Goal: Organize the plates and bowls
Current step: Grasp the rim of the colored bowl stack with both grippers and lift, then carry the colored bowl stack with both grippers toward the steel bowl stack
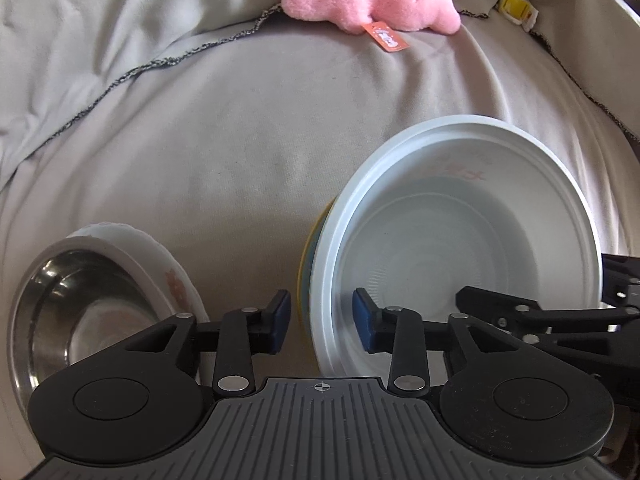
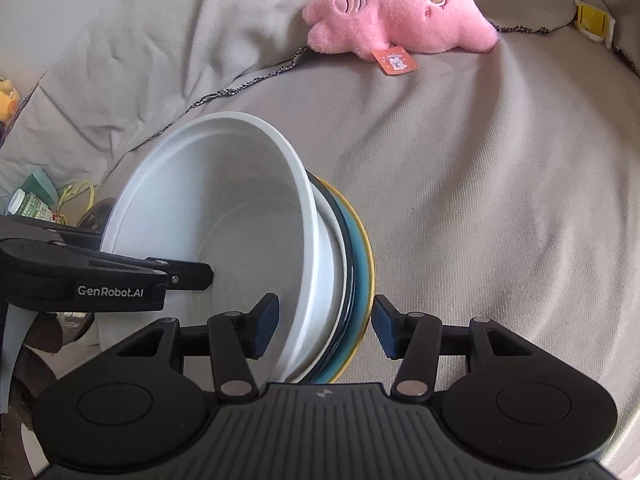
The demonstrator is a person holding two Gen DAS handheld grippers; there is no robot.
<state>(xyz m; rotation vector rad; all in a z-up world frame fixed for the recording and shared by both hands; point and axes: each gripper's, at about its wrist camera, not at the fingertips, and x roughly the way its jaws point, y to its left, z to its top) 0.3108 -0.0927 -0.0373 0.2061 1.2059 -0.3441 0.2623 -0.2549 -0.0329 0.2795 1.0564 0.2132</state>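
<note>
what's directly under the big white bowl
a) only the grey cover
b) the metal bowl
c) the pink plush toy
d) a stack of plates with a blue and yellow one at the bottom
d: in the right wrist view the white bowl sits tilted on a plate stack, whose blue, yellow-rimmed plate shows at the outer edge.

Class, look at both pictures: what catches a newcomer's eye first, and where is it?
A pink plush toy lies at the far side of the grey sofa cover. Nearer, a white bowl sits tilted on stacked plates, both grippers straddling its rim. A steel-lined bowl sits at the left.
</note>
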